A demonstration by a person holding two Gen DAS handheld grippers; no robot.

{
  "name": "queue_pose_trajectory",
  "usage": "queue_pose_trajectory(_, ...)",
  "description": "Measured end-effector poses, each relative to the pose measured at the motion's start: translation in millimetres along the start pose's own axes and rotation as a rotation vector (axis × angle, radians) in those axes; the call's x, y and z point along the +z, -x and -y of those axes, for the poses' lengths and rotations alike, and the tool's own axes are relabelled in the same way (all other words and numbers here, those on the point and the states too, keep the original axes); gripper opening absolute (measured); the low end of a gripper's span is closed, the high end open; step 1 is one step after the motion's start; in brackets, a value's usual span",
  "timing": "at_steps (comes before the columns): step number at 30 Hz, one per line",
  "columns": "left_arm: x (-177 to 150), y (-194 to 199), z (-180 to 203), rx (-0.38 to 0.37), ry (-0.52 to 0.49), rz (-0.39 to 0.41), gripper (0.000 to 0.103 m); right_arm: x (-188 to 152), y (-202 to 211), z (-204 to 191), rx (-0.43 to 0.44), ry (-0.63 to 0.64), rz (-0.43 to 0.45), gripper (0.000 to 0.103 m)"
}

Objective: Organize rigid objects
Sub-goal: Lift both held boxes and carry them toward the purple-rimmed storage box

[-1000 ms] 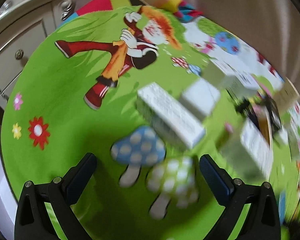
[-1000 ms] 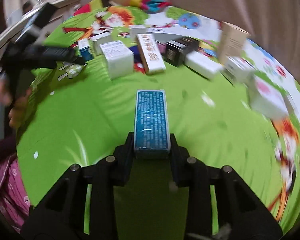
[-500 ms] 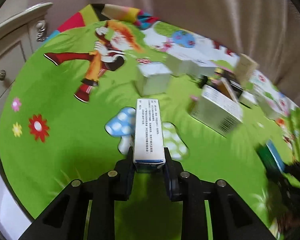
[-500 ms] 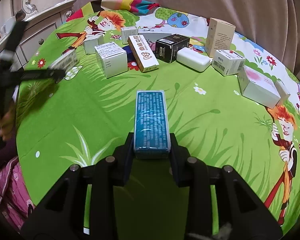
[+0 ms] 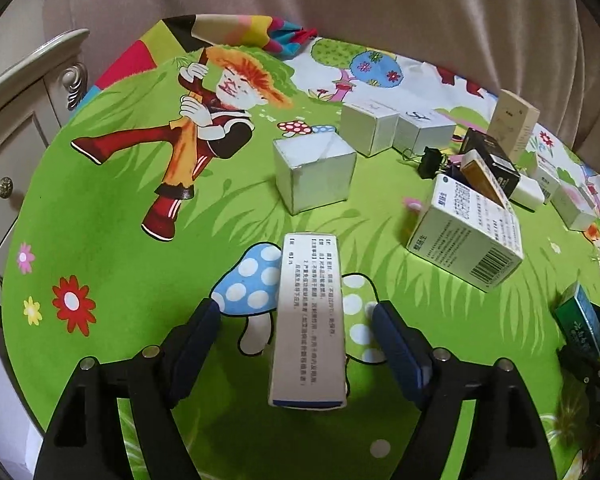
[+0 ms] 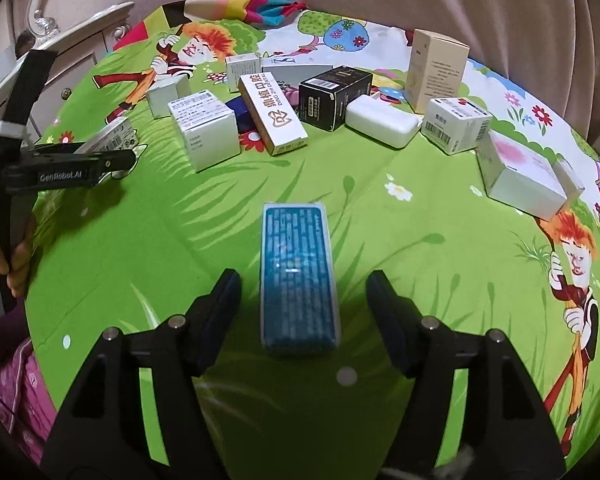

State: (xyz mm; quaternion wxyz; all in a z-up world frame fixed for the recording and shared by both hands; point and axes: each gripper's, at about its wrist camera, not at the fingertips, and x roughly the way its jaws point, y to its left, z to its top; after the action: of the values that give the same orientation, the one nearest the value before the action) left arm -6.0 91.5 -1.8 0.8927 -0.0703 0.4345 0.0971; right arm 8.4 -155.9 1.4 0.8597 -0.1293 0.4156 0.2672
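Observation:
A narrow white box (image 5: 308, 320) with printed text lies on the green cartoon cloth (image 5: 100, 220) between the fingers of my left gripper (image 5: 296, 308). Its jaws are opening and both pads stand clear of the box. In the right wrist view a blue box (image 6: 296, 276) lies on the cloth between the fingers of my right gripper (image 6: 303, 278), whose jaws are also opening with a gap on each side. The left gripper (image 6: 112, 160) shows at the left edge of the right wrist view, the right gripper (image 5: 592, 344) at the right edge of the left wrist view.
Several boxes stand further back: a white cube (image 5: 314, 172), a barcoded white box (image 5: 466, 236), a long dental box (image 6: 272, 114), a black box (image 6: 334, 96), a tall beige box (image 6: 436, 70). A white cabinet (image 5: 16, 120) is at left, a curtain (image 5: 380, 8) behind. A hand (image 6: 12, 256) holds the left gripper.
The left gripper, open and empty a second ago, closed on the white box and has now let it go. The right gripper has let go of the blue box.

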Motion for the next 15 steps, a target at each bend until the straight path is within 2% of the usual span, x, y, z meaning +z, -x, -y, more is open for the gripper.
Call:
queue_pose_trajectory(1, -1.3, 3.7, 2.6, -0.004, -0.017, 0.019, 0.048, -0.2, 0.6, -0.6, -0.005, 0.000, 0.002, 0.058)
queue_pose_trajectory(2, -1.7, 6.9, 6.1, -0.003, -0.031, 0.030, 0.025, 0.0, 2.4, -0.9, -0.004, -0.002, 0.010, 0.036)
queue_pose_trajectory(8, -28.6, 32.5, 42.5, -0.036, -0.135, 0.039, 0.025, -4.9, 9.1, -6.2, -0.047, -0.035, 0.018, 0.036)
queue_pose_trajectory(14, -44.5, 55.7, 71.6, -0.151, -0.199, -0.015, 0.025, -24.9, 32.9, -2.7, -0.046, -0.205, 0.013, 0.036)
queue_pose_trajectory(15, -41.7, 67.9, 77.2, -0.179, -0.198, 0.000, 0.025, -27.0, 47.5, -3.4, -0.052, -0.225, 0.044, 0.036)
